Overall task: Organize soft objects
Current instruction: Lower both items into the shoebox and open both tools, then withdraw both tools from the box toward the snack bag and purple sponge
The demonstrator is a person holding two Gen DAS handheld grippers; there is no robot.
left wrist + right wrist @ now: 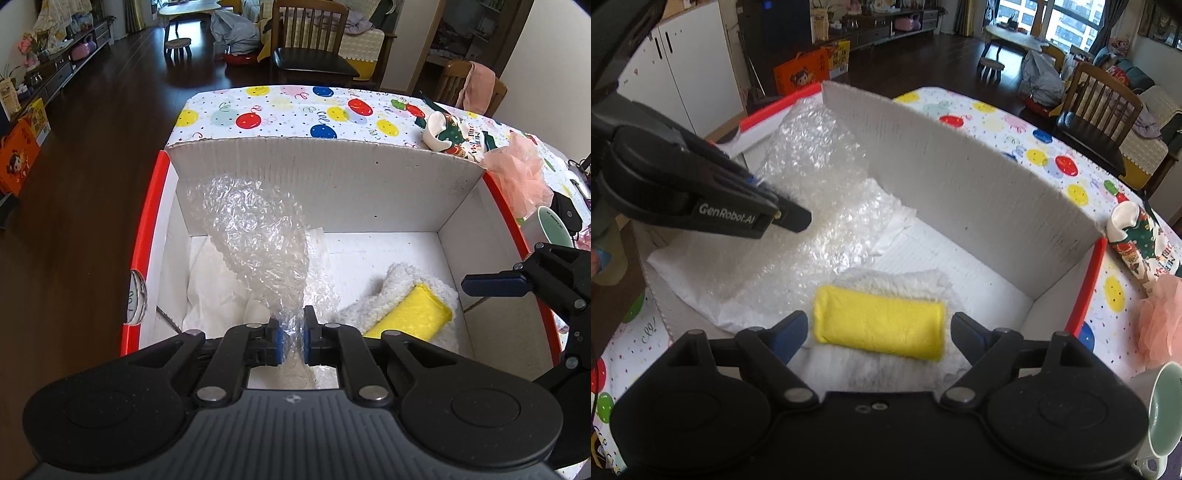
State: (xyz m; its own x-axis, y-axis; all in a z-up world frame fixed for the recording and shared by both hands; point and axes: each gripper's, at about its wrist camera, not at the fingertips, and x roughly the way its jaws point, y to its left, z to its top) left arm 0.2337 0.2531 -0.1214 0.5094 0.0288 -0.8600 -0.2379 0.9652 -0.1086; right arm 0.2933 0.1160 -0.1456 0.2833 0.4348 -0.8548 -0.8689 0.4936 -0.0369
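Pinching a bunch of bubble wrap [255, 236], the left gripper [291, 339] has its blue pads pressed together on the clear film, which rises ahead of it and leans on the far wall of the white box [332, 177]. More of the wrap spreads over white paper [701, 291] on the box floor below and ahead of that gripper. To its right inside the box lies a yellow roll [410, 314] on a fluffy white cloth [413, 280]. The right gripper [877, 332] hangs over that roll with its jaws spread wide, one finger at each end of the roll; no earlier view is there to compare. Beyond its right finger, outside the box on the balloon tablecloth [990, 118], sit a pink mesh puff [1161, 325], a Christmas sock [1137, 243] and a mug [1163, 413].
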